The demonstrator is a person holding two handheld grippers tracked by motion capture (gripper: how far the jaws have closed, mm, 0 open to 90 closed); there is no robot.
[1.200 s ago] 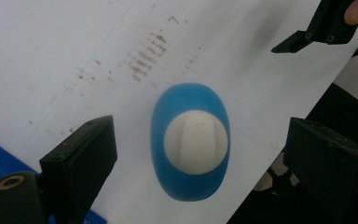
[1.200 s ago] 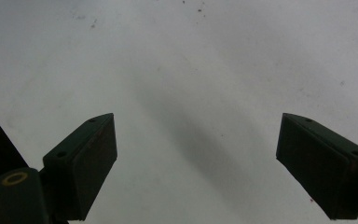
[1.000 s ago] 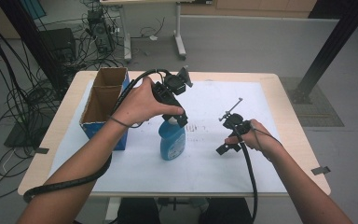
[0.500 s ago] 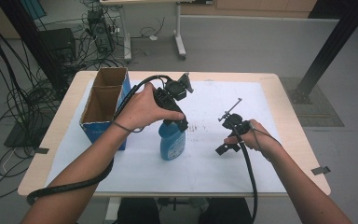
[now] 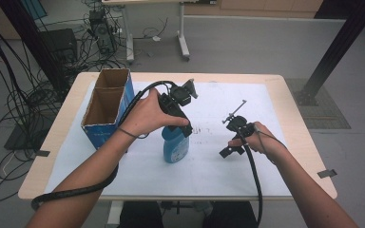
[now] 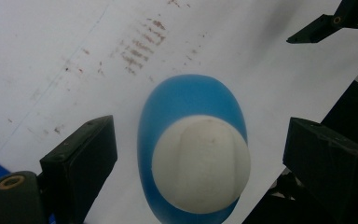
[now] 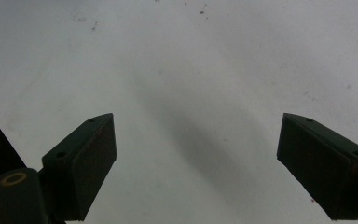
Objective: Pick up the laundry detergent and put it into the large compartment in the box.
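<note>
A: Where's the bottle (image 5: 175, 145)?
B: Upright on the white sheet (image 5: 275, 166), mid-desk (image 5: 62, 137). The left claw (image 6: 193, 154) hangs right above its white cap (image 6: 200, 163), jaws wide, one on each side, touching nothing.
A: Room around it?
B: The box (image 5: 105, 105) stands near at 9 o'clock; open sheet at 6 and 3. The right claw (image 5: 233, 142) sits at 3 o'clock, apart, jaws wide over bare sheet.
A: Any change?
B: The left claw has moved from the box side to over the cap; bottle and right claw are unmoved.
</note>
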